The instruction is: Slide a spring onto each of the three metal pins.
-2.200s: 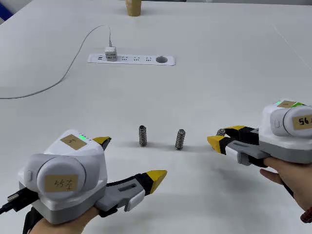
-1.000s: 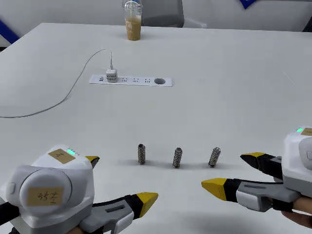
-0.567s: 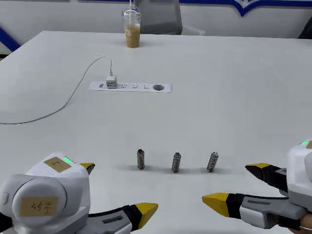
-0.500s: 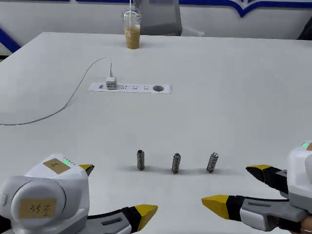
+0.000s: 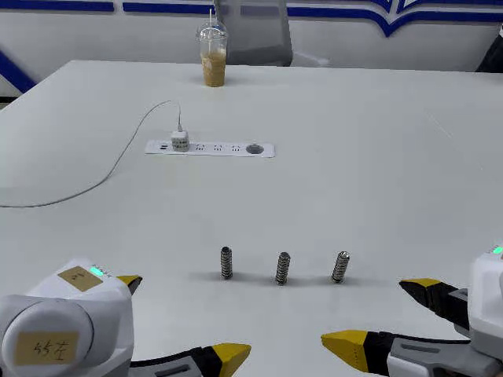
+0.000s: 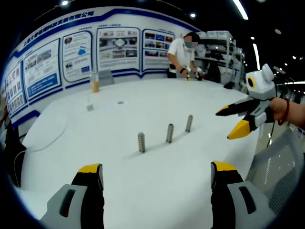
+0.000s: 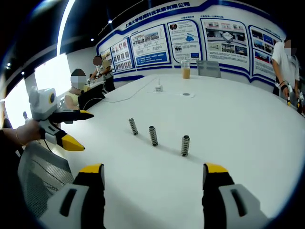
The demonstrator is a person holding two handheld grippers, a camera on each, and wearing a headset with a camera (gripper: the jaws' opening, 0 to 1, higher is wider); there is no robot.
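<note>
On the white tabletop (image 5: 354, 157) three upright steel coil springs (image 5: 283, 268) stand ahead of the empty, wide-open left gripper (image 5: 181, 318) and right gripper (image 5: 381, 314); threading seems done, only checking remains.

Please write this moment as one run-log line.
left spring, middle spring, right spring: upright, in row | left gripper: open, empty | right gripper: open, empty | task: looks done

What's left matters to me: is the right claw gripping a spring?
No, the right claw is open and empty; three springs stand on the table ahead.
</note>
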